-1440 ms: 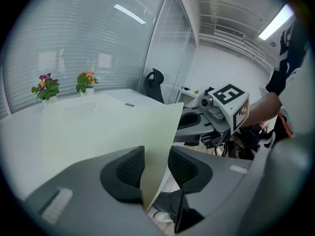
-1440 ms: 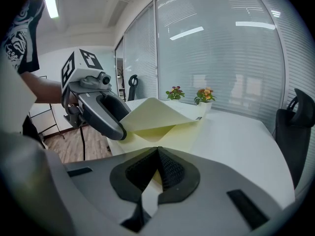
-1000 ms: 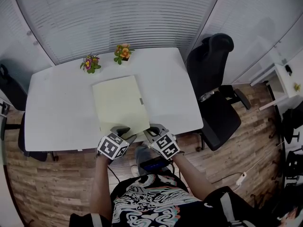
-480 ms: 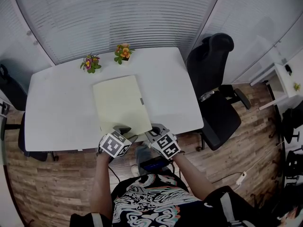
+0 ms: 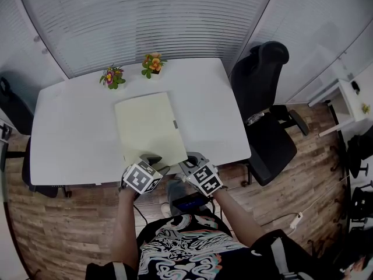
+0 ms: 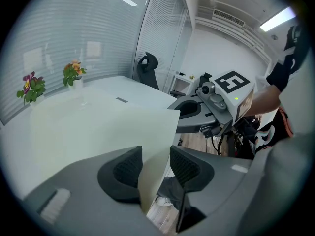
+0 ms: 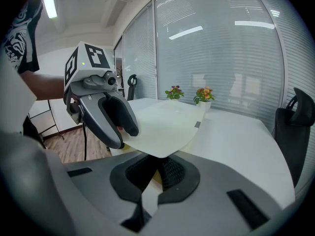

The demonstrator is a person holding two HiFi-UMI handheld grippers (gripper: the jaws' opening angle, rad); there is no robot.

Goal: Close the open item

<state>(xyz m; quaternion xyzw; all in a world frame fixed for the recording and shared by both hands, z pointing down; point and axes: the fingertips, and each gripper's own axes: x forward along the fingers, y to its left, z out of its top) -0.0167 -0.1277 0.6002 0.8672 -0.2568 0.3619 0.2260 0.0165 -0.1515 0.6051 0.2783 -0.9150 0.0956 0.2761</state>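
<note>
Since a second ago: the left gripper (image 6: pixel 155 162) has just been opening its jaws, with the cover's near edge between them. Both hands and the folder (image 5: pixel 148 127) lie where they did.
Folder: pale and flat on the table (image 5: pixel 70 144), running from mid-surface to the near edge, between the two grippers.
Left jaws: spread, with the cover (image 6: pixel 98 127) passing between the pads and at least one pad clear of it.
Right gripper (image 7: pixel 155 170): jaws pressed together on the cover's near right corner.
Handling: it looks light and thin, a floppy sheet that bows where lifted. It is probably smooth, so a pinch at the edge should hold better than a push. It is best taken at the near edge, by both corners, to stop it twisting.
Head view only: the folder's whole outline, the tab (image 5: pixel 174 124) on its right edge, flowers (image 5: pixel 151 65) at the far edge and a chair (image 5: pixel 265 121) off the right edge.
Gripper views only: the bowed, raised cover and how each pair of jaws stands; from above, the marker cubes hide this.
</note>
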